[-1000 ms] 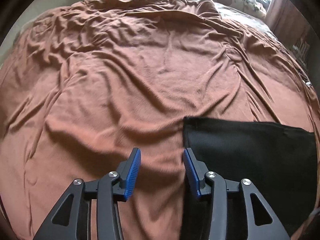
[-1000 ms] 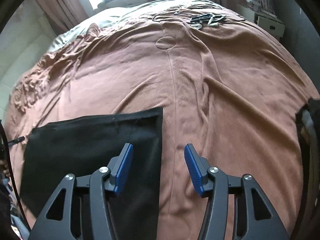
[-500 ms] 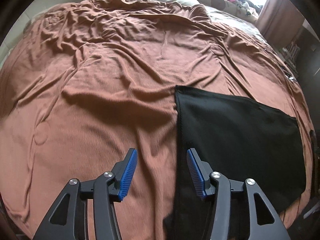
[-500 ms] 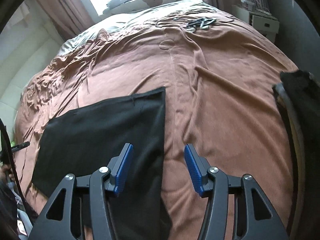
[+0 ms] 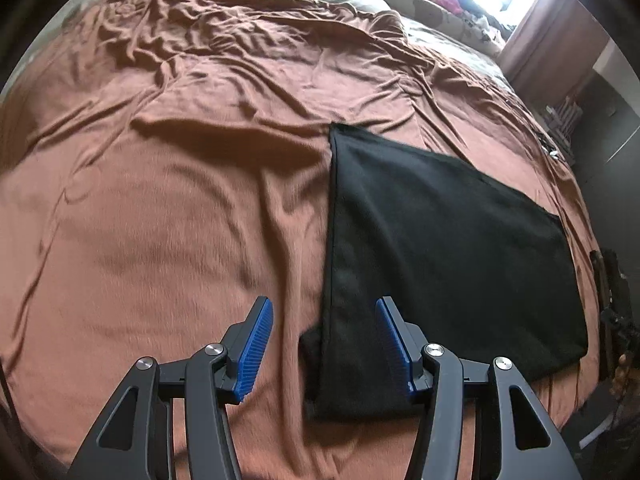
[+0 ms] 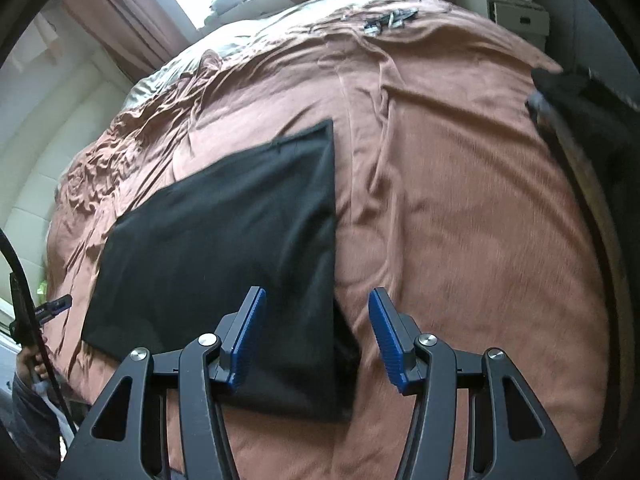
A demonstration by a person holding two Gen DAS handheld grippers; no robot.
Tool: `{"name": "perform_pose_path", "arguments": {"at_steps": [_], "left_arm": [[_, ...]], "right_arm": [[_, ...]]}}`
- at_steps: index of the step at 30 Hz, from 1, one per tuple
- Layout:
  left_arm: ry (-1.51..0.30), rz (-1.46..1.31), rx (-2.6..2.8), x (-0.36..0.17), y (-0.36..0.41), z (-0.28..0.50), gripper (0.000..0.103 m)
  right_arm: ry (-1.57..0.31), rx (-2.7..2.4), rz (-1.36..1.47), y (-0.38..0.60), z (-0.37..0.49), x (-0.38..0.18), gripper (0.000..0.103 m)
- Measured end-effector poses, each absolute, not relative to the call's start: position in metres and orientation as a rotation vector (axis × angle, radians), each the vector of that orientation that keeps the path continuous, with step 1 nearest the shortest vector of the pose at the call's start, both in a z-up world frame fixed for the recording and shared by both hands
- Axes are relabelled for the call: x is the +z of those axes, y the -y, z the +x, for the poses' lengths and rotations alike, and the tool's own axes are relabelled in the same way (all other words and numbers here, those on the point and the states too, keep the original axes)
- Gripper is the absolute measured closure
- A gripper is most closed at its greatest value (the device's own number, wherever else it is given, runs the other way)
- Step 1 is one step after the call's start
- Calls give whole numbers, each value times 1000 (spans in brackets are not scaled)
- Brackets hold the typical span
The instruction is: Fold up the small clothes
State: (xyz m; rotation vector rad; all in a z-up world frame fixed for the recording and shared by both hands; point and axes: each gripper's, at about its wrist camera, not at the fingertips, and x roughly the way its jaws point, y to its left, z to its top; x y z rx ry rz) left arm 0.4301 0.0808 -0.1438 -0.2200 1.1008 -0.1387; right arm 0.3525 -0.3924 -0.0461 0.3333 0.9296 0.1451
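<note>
My left hand-held gripper [image 5: 322, 340] hangs above the bed with its blue ribbed pads spread wide and nothing between them; below that gap runs the left edge of the flat black cloth garment [image 5: 440, 248], folded into a rough rectangle on the wrinkled rust-brown bed cover [image 5: 168, 208]. A small flap of the same black fabric pokes out past that edge near the closest corner. In the right wrist view the folded black garment [image 6: 224, 232] lies left of centre, and my right hand-held gripper [image 6: 316, 334] is likewise spread open and empty, poised over the garment's right edge — the left pad sits above black cloth, the right pad above bare brown cover [image 6: 460, 220]. Another dark flap juts out from under that edge close to the pads. The garment lies smooth, while the cover around it is creased, most heavily toward the far side of the bed. Far off on the cover rests a small cluster of dark and silvery objects [image 6: 390, 20] — too small to identify. A bright window with reddish-brown curtains [image 6: 108, 12] stands beyond the bed.
</note>
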Motion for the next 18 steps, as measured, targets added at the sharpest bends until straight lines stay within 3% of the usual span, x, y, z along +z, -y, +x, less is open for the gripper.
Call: {"name": "perform_pose_path", "arguments": {"at_steps": [18], "left_arm": [[-1161,-425,-174,-186,-90,409,47]], "right_arm": [[-945,199,549,416,362,-99,52]]}}
